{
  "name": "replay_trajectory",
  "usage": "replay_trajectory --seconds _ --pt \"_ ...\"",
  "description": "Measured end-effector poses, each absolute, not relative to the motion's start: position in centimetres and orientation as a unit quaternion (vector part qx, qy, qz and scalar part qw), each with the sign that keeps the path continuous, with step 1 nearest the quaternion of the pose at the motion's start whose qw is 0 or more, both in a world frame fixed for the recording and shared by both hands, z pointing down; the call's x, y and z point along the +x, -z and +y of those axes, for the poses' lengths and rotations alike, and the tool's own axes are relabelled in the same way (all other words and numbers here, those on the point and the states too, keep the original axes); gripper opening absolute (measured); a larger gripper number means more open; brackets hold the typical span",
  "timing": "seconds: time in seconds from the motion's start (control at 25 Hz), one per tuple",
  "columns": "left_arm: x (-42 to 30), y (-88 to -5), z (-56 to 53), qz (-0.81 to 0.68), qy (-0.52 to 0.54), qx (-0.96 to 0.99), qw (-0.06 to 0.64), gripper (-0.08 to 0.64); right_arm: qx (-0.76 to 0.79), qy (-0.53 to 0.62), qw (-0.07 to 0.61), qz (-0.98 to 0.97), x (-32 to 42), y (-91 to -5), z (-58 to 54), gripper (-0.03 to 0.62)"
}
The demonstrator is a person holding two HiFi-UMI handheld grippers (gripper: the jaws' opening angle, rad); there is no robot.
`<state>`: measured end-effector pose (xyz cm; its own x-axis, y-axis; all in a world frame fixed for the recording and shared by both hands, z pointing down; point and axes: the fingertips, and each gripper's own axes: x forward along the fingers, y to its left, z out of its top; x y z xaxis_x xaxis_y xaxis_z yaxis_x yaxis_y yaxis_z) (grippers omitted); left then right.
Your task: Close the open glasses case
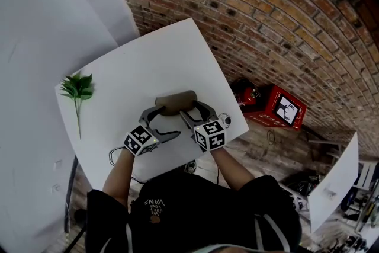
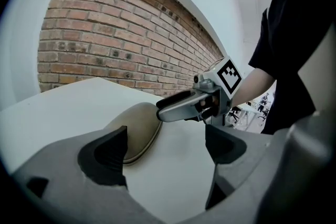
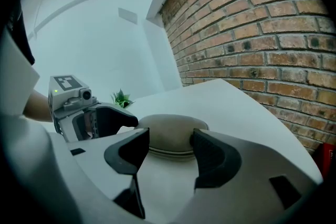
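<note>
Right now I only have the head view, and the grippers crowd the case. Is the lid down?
Observer: The right gripper view shows the glasses case looking closed, lid on base, with only a thin seam.
Operator: Right gripper clamping it?
Observer: No. The right gripper has its jaws apart. The case's end shows in the gap, and the pads seem to be off it.
Operator: Left?
Observer: The left gripper is open too, with bare table between its jaws. The case lies toward the left of that view.
</note>
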<state>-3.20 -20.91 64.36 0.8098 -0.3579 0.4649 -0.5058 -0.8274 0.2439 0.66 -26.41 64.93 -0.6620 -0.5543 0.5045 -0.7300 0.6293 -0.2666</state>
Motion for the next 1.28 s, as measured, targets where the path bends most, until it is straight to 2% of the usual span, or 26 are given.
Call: replay_trajectory --seconds 0.4,0.56,1.28 --pt "-3.2 -64.8 -21.1 -0.259 -0.197 0.929 0.176 0.459 0.368 -0.232 0.179 -0.882 0.8 -64.9 -26.6 0.249" --pt "-3.1 -65.0 -21.0 -0.252 -0.213 0.93 0.163 0.457 0.361 -0.232 0.176 -0.886 0.4 -64.6 -26.2 0.278" --pt "-3.5 -63.1 -19.9 -0.293 -0.188 0.924 0.16 0.458 0.376 -0.232 0.152 -0.884 2.1 -62.3 -23.6 0.269"
